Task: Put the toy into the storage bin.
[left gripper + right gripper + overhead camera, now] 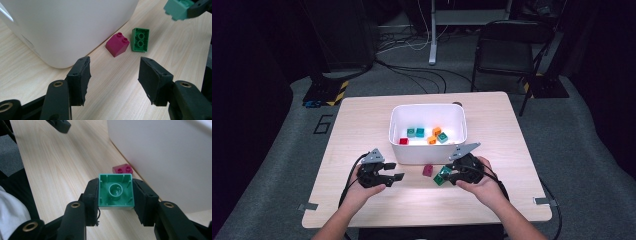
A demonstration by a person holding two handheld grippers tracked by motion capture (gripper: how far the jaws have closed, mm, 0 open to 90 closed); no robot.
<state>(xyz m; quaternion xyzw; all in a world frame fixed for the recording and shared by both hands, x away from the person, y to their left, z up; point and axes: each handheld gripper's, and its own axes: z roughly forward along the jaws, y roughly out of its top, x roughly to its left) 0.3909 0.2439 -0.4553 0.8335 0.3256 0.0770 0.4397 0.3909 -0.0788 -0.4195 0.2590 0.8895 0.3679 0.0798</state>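
Note:
My right gripper [116,195] is shut on a teal-green brick [116,191], whose hollow underside faces the camera. In the high view this brick [445,171] hangs just above the table in the right gripper [448,175], near the white bin's front wall. Under it lies a bright green brick [439,180], and a magenta brick [427,170] lies to its left. In the left gripper view, the magenta brick [117,45] and green brick [140,40] lie side by side ahead of my open left gripper [113,80]. The held brick [178,8] shows at the top right.
The white bin [428,152] sits mid-table and holds several bricks: teal, orange and red. Its wall [175,157] rises close on the right in the right gripper view. Bare wood [362,125] spreads left of the bin. A black chair [507,50] stands beyond the table.

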